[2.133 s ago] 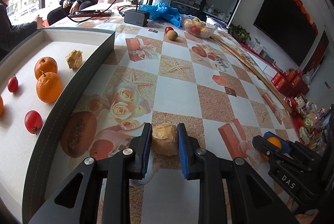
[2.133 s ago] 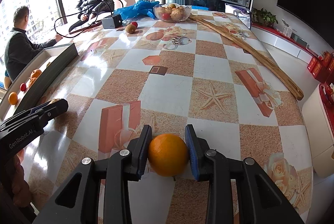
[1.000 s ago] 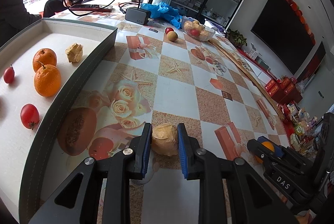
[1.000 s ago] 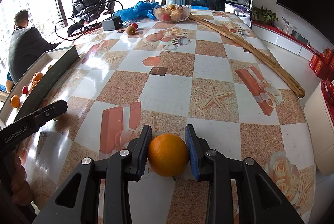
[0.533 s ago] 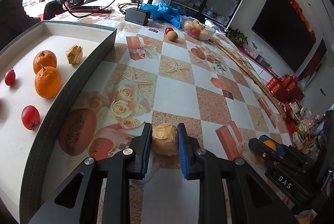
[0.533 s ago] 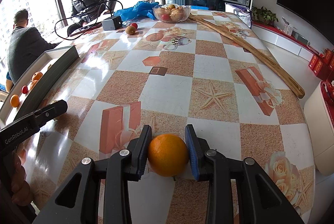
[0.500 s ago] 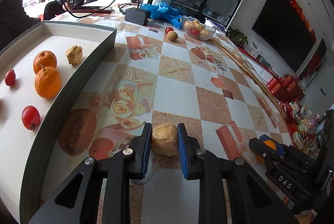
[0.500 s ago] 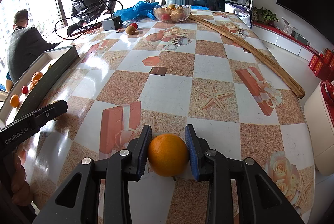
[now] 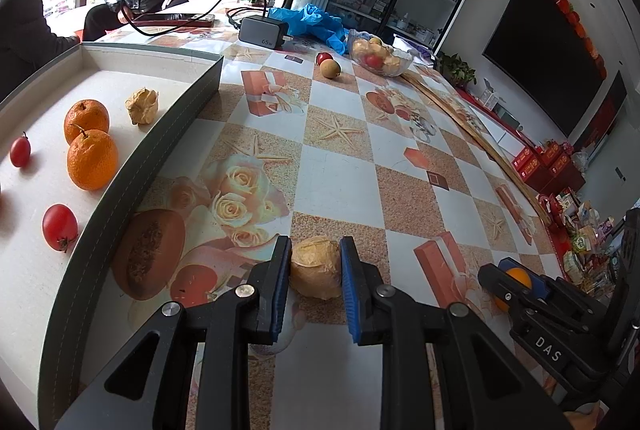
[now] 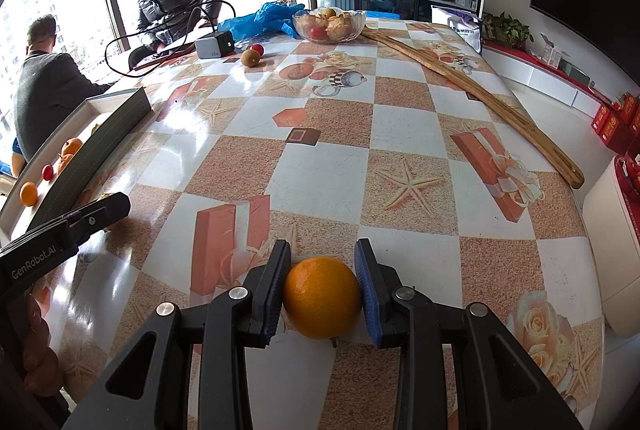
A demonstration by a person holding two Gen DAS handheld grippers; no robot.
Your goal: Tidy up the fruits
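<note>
My left gripper [image 9: 315,268] is shut on a papery tan husk fruit [image 9: 316,267], low over the patterned table next to the grey tray [image 9: 160,153]. The tray holds two oranges [image 9: 92,158], two small red fruits [image 9: 60,227] and another husk fruit [image 9: 142,105]. My right gripper [image 10: 323,280] is shut on an orange [image 10: 322,297] near the table's front edge. It also shows in the left wrist view [image 9: 516,276]. The left gripper's fingers [image 10: 100,211] show at the left of the right wrist view.
A glass bowl of fruit [image 10: 329,24] stands at the far end. A brown fruit [image 10: 251,58] and a red one [image 10: 258,49] lie by a power adapter [image 10: 214,45] and a blue bag [image 10: 266,17]. A long wooden stick [image 10: 468,85] lies along the right side. Two people sit beyond the table.
Both grippers stay shut on their fruits and barely move. The left wrist view has shifted slightly; the people in the background have moved a little.
</note>
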